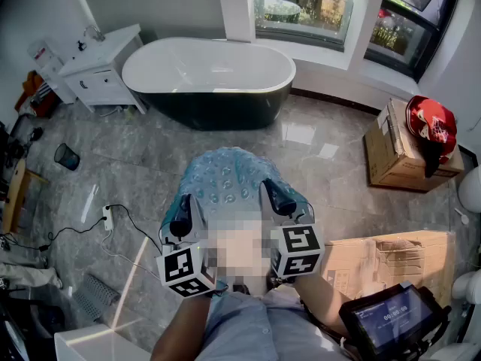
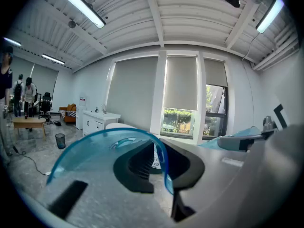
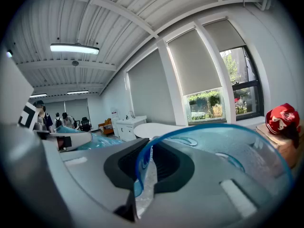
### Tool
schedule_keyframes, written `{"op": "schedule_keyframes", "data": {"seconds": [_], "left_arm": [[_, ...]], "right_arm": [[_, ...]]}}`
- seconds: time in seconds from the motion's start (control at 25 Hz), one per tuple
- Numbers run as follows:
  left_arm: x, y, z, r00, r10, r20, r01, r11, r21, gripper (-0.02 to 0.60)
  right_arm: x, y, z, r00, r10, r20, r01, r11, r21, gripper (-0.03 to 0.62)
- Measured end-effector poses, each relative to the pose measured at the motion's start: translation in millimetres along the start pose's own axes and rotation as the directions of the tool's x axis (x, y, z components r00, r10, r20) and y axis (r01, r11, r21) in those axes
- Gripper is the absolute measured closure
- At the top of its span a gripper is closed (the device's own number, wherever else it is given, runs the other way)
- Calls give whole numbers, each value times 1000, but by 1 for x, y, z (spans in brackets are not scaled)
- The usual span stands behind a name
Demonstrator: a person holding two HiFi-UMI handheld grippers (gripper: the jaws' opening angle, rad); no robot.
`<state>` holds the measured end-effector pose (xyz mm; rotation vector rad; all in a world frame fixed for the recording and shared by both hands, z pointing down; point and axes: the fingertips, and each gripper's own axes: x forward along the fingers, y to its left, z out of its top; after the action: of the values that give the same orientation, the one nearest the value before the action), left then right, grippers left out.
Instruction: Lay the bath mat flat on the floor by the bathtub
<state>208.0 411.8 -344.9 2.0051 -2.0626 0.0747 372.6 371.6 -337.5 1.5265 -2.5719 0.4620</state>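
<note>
Left tool (image 1: 185, 205) and right tool (image 1: 275, 195) pinch the bath mat (image 1: 225, 173) — far edge hidden.

The bath mat (image 1: 229, 173) spans between my jaws, one edge in my left gripper (image 1: 183, 218), the other in my right gripper (image 1: 279, 199). The bathtub (image 1: 209, 70) lies ahead of both. A cabinet (image 1: 101, 70) stands ahead-left of my left jaws, and a cardboard box (image 1: 391, 145) sits right of my right jaws.
</note>
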Motion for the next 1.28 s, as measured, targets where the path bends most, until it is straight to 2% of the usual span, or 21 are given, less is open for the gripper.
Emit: {"op": "schedule_keyframes", "data": {"seconds": [0.48, 0.72, 1.0, 1.28], "left_arm": [[11, -16, -8, 999, 29, -21, -29, 999, -13, 543], [23, -14, -8, 999, 33, -34, -34, 999, -16, 540], [55, 29, -14, 999, 29, -44, -31, 999, -44, 537], [127, 97, -25, 995, -65, -72, 62, 997, -44, 534]], "right_arm": [[3, -35, -6, 999, 35, -27, -33, 997, 68, 563], [18, -52, -6, 998, 54, -13, -51, 985, 165, 562], [65, -38, -15, 998, 51, -41, -43, 984, 170, 560], [148, -19, -32, 999, -31, -45, 42, 967, 253, 566]]}}
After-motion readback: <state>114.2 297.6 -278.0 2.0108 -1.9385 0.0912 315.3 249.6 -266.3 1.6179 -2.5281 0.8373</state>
